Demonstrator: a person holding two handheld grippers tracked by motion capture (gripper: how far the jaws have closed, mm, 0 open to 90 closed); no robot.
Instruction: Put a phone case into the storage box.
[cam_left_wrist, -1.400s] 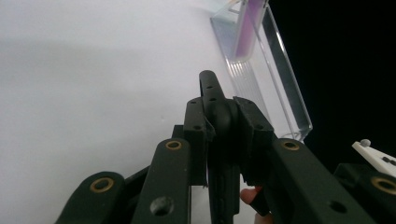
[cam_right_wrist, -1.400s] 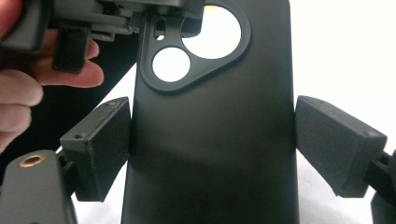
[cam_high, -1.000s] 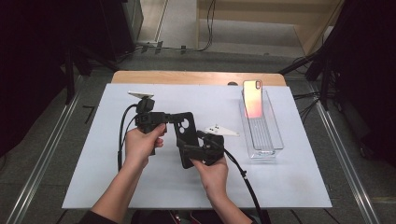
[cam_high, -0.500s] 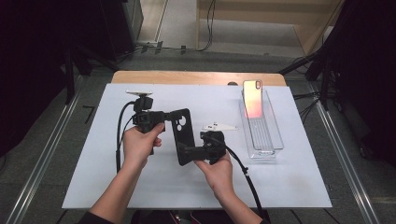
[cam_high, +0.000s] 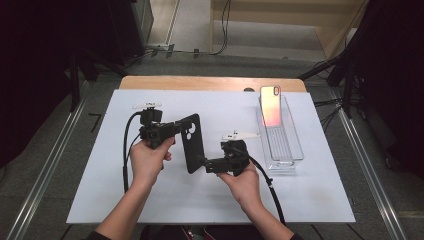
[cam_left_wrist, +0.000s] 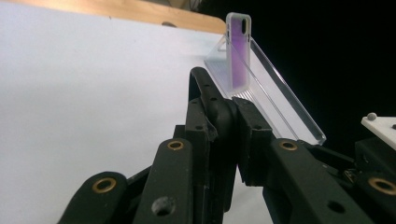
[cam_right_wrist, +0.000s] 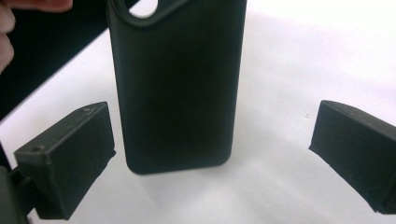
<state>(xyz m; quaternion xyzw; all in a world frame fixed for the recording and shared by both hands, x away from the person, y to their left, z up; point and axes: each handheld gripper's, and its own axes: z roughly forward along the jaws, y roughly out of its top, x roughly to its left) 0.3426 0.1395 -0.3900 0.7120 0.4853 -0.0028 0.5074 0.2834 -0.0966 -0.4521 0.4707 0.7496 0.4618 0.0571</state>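
Black phone case (cam_high: 192, 143) clamped in left tool (cam_high: 176, 127); right tool (cam_high: 206, 163) just opened wide, case between pads, untouched.

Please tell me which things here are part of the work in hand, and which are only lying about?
In the work: black plastic phone case, left gripper clamping it, right gripper open beside it.
Lying about: pink-backed phone, clear plastic tray, white table cover.

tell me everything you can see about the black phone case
The black phone case is matte, looks like soft plastic or rubber, with rounded corners and a camera cut-out near its upper end. It is empty and held upright above the white table cover, tilted slightly. The left gripper is shut on its upper edge. The right gripper has just opened: its fingers stand either side of the lower end, clear of it.
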